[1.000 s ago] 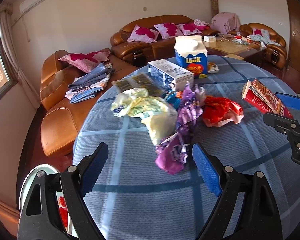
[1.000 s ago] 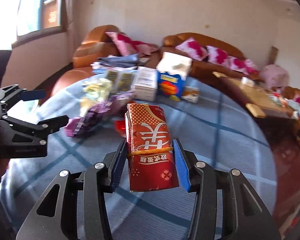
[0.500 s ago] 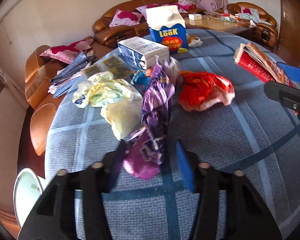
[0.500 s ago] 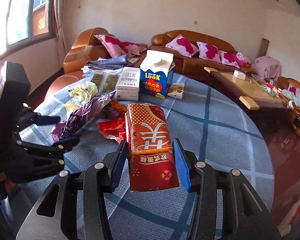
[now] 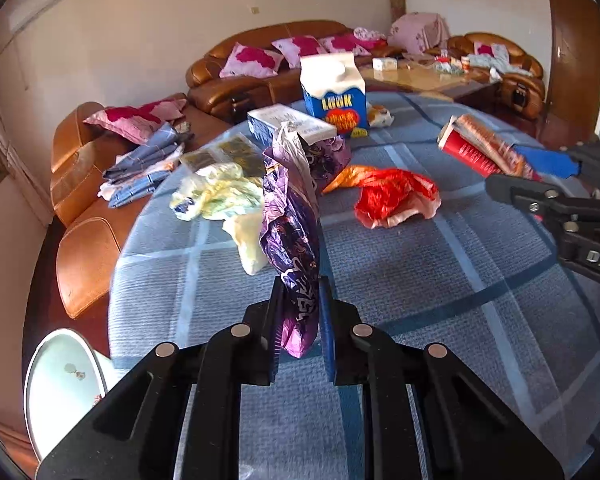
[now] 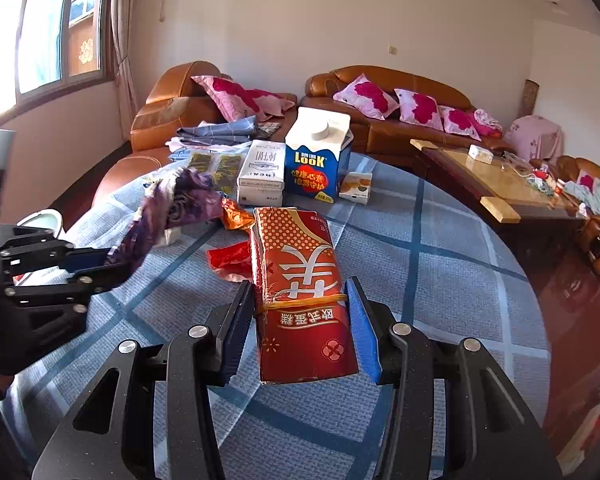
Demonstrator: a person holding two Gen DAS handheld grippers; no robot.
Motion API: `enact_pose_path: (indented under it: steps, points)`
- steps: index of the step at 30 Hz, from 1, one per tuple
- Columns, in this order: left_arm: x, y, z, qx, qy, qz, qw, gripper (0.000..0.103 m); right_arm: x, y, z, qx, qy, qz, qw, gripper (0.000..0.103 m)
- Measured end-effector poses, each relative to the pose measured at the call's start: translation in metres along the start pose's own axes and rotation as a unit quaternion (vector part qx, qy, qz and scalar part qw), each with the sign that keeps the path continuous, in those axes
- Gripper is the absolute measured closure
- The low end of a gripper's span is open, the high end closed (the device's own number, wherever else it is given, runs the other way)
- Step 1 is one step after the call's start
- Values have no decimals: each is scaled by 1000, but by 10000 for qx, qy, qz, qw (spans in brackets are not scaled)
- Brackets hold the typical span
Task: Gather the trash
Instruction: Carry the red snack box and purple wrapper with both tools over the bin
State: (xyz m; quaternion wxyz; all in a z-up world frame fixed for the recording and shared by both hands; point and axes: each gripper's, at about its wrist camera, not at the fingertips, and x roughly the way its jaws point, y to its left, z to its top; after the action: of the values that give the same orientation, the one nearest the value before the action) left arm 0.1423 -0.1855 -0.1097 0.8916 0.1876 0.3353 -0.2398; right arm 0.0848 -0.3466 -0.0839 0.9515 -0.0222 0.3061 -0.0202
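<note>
Two grippers work over the round table (image 5: 440,280). Left gripper (image 5: 300,320) has just been closing, and its jaws now clench the lower end of a purple wrapper (image 5: 292,216), which stands up above the blue checked cloth. Right gripper (image 6: 300,320) grasps a red box (image 6: 300,292) between its pads. Near the wrapper lie a red bag (image 5: 392,196) and a yellow bag (image 5: 220,196); a milk carton (image 5: 334,92) stands behind.

Glossy crinkled purple wrapper (image 5: 292,216) (plastic film), woven tablecloth (image 5: 440,280)
</note>
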Motion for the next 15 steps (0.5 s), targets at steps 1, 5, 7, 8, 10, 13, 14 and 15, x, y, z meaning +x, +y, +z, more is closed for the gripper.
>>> enact_pose_path:
  steps: [1,5,7,8,10,13,14,15]
  points:
    - [-7,2,-1,-17,-75,34,10000,87,0,1,1,4,-7,14,10000,56]
    - [-23,14,-5,-223,-225,101,9994,87,1,5,7,18,-61,109,9999,56]
    - [-29,21,-7,-342,-305,185,9988,87,2,9,12,10,-99,167,9998,56]
    - [-32,24,-7,-389,-347,234,9984,87,2,11,14,11,-123,200,9997,56]
    - [-37,32,-10,-503,-424,341,9972,87,4,14,19,24,-157,278,9995,56]
    - [-45,43,-13,-624,-511,566,9951,87,9,22,26,10,-208,402,9990,56]
    - [-48,47,-15,-656,-535,635,9944,87,11,25,27,5,-217,444,9988,56]
    - [-51,51,-16,-699,-560,709,9934,87,14,29,30,10,-241,519,9984,56]
